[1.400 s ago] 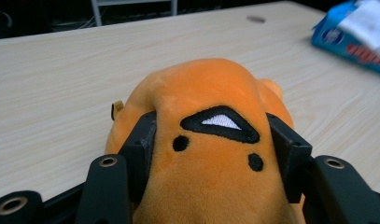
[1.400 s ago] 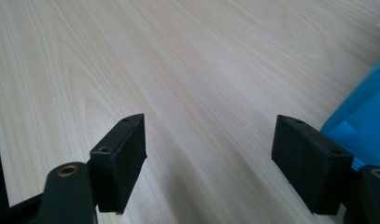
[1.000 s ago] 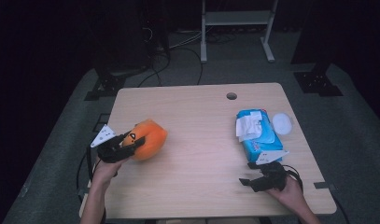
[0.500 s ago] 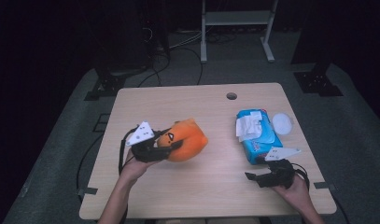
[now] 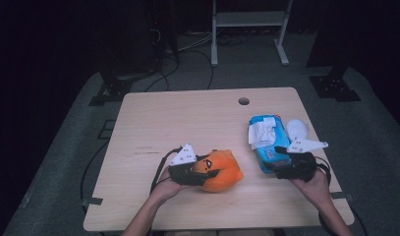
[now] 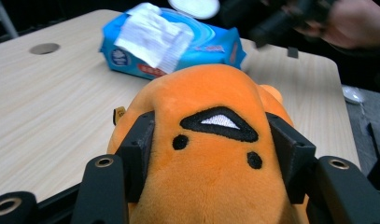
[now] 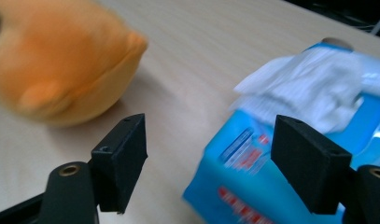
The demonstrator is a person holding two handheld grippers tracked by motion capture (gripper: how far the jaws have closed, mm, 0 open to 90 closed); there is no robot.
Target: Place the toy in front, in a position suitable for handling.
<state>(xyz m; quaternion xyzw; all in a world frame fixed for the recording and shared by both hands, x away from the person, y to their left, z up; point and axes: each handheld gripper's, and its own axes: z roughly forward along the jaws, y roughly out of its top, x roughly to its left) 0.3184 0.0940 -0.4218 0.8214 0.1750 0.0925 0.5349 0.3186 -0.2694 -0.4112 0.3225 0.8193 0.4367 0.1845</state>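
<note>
An orange plush toy (image 5: 223, 171) with a stitched black face (image 6: 219, 122) rests low over the table's front middle. My left gripper (image 5: 205, 172) is shut on it, with the pads (image 6: 140, 140) pressed into its sides. The jaws have just been opening a little, with the toy still between them. A blue wipes pack (image 5: 266, 143) lies at the right with a white tissue (image 7: 313, 79) sticking out of its flap. My right gripper (image 5: 282, 165) hovers at the pack's near end. Its jaws stand open, and the pack's corner (image 7: 271, 158) lies between them untouched.
The wooden table (image 5: 187, 118) has a cable hole (image 5: 243, 101) near its far edge. The pack's round white lid (image 5: 297, 129) is flipped open towards the right edge. Cables and a metal stand (image 5: 249, 19) are on the dark floor behind.
My left gripper has carried the plush toy from the table's left edge rightwards to the front middle. The right gripper has risen slightly and closed in on the near end of the wipes pack.
</note>
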